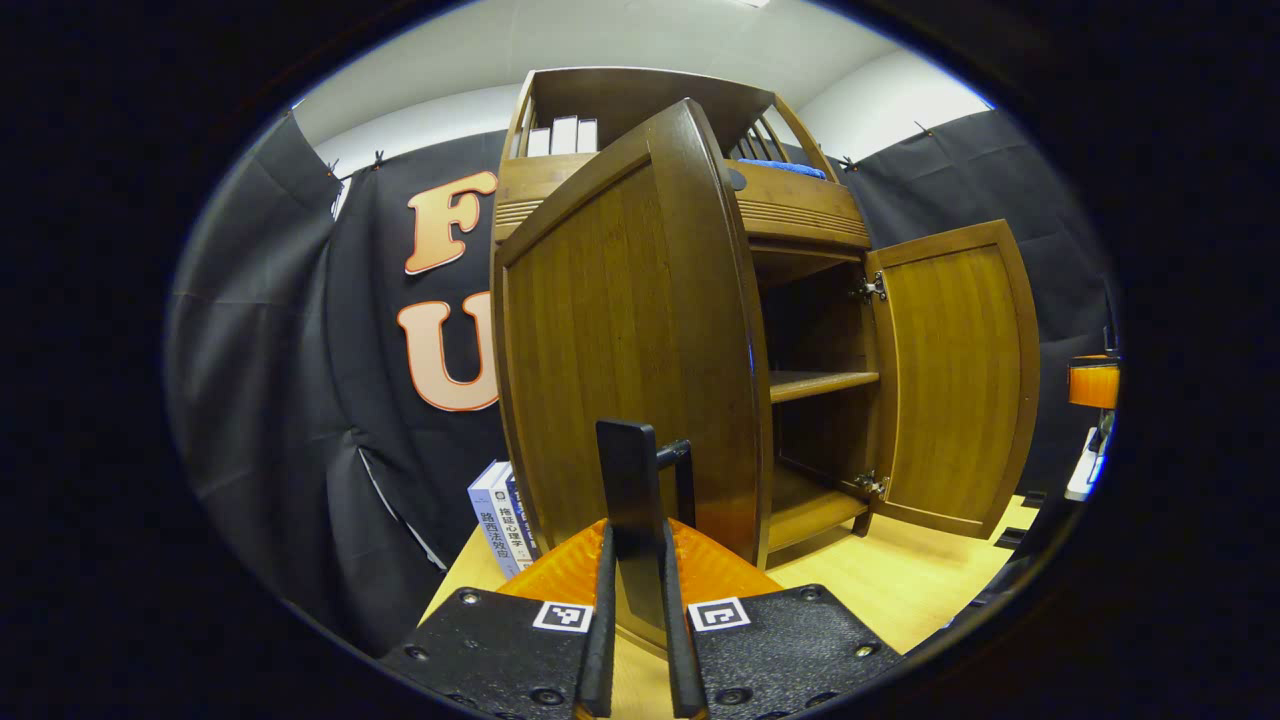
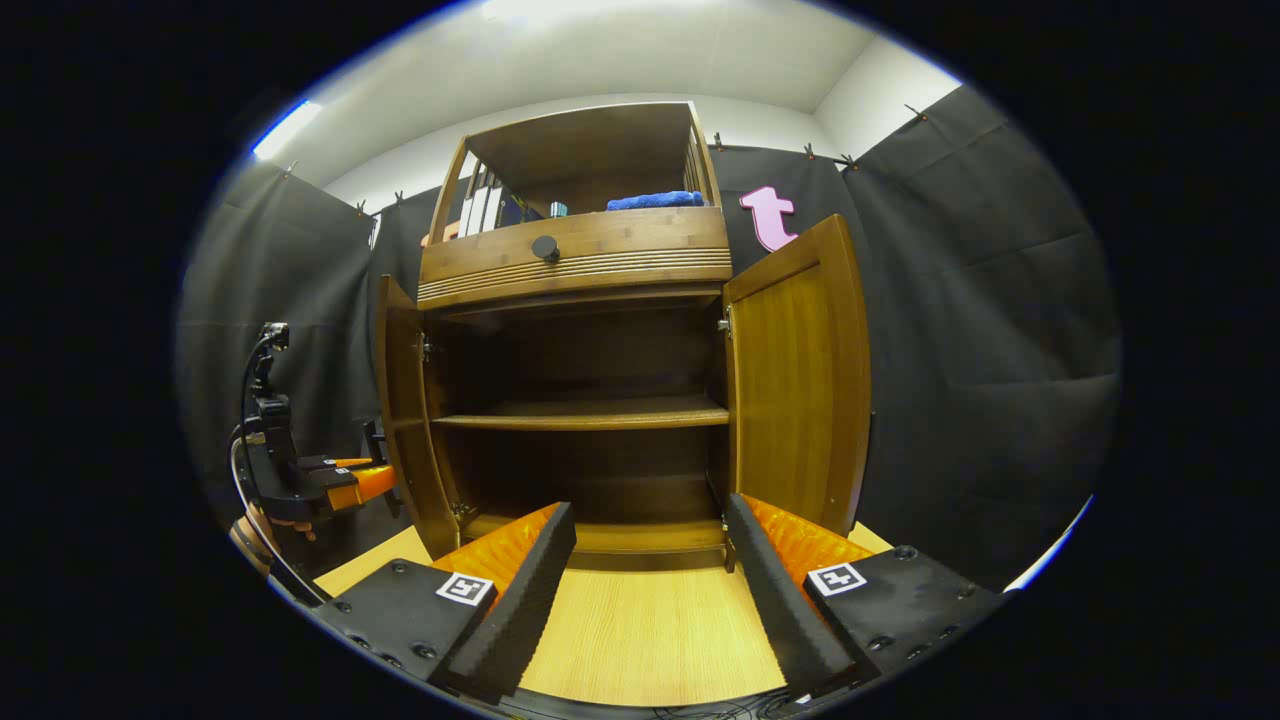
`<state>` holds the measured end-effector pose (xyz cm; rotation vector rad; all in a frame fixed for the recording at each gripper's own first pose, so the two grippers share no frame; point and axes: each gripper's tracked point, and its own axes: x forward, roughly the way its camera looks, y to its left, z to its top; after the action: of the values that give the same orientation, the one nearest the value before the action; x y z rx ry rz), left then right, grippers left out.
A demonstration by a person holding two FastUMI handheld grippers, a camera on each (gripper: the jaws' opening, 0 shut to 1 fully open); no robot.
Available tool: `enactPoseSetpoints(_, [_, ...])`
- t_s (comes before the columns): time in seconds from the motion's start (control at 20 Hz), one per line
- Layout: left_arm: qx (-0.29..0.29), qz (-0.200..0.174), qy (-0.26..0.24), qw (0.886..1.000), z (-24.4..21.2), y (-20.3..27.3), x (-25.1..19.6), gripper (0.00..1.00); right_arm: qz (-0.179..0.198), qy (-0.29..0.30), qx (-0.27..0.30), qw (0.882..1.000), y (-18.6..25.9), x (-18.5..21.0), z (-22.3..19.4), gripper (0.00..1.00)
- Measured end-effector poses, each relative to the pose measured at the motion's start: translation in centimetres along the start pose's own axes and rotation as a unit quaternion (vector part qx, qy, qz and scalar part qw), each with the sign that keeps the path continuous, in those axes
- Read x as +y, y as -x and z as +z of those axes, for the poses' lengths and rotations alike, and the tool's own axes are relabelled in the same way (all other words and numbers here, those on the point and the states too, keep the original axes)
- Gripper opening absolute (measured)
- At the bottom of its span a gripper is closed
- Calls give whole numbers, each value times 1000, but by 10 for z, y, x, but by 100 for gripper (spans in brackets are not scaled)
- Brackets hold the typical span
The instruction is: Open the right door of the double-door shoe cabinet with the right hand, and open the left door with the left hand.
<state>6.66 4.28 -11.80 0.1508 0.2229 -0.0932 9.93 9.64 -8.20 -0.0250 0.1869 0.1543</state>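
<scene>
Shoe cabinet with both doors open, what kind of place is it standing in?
Likely a recording booth, not a home: black cloth walls surround the wooden shoe cabinet, which stands on a light wood surface.

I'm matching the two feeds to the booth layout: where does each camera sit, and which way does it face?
Left gripper view: rides the left tongs, shut on the left door's handle, facing the left door.
Right gripper view: rides the open right tongs, facing the cabinet's shelves; left tongs at far left.
Shared: both open doors, right door, drawer.
</scene>
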Motion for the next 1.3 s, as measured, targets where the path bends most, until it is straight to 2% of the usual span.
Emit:
enactPoseSetpoints(0.15, [-12,18,8,1000,2,1,4,20,1,4,1,1000,0,2,-2,99])
enactPoseSetpoints(0.2, [-16,22,12,1000,4,2,3,19,2,4,2,1000,0,2,-4,91])
enactPoseSetpoints(0.3, [-20,27,7,999,6,3,5,19,1,7,3,1000,-1,2,-3,91])
enactPoseSetpoints(0.35, [-20,30,2,999,6,5,7,19,1,7,4,1000,-2,2,-4,100])
enactPoseSetpoints(0.4, [-21,34,-2,999,7,5,9,18,2,7,5,1000,-3,2,-5,99])
enactPoseSetpoints(0.45, [-22,39,-4,999,9,6,11,17,3,6,5,1000,-3,3,-6,91])
enactPoseSetpoints(0.5, [-23,44,-4,999,9,7,15,19,5,5,6,1000,-3,3,-5,91])
enactPoseSetpoints(0.55, [-26,48,-5,999,9,5,18,14,7,5,7,1000,-4,4,-7,91])
enactPoseSetpoints(0.6, [-30,51,-5,998,9,6,21,14,9,5,7,1000,-6,6,-7,99])
enactPoseSetpoints(0.75, [-32,75,7,997,5,12,43,19,15,5,8,1000,-5,8,-8,99])
enactPoseSetpoints(0.8, [-36,75,12,996,6,14,48,12,16,7,7,1000,-6,8,-8,99])
enactPoseSetpoints(0.85, [-38,68,19,997,7,12,48,3,17,7,8,1000,-6,9,-7,99])
enactPoseSetpoints(0.9, [-39,56,24,997,7,12,46,4,18,7,9,1000,-7,9,-9,99])
enactPoseSetpoints(0.95, [-40,45,27,998,6,11,45,11,19,7,10,1000,-6,10,-9,99])
enactPoseSetpoints(1.0, [-35,37,31,998,1,10,50,11,21,7,10,1000,-6,11,-9,99])
enactPoseSetpoints(1.05, [-26,32,35,999,-6,9,55,5,23,7,11,1000,-6,11,-9,99])
enactPoseSetpoints(1.1, [-20,21,44,999,-11,7,56,13,25,9,12,1000,-7,12,-10,99])
enactPoseSetpoints(1.2, [-21,8,63,998,-12,11,59,20,28,13,16,999,-7,13,-11,99])
enactPoseSetpoints(1.25, [-20,3,69,997,-14,13,61,19,29,15,16,999,-7,14,-12,92])
enactPoseSetpoints(1.3, [-18,-2,74,997,-17,17,62,18,30,16,16,999,-7,14,-11,92])
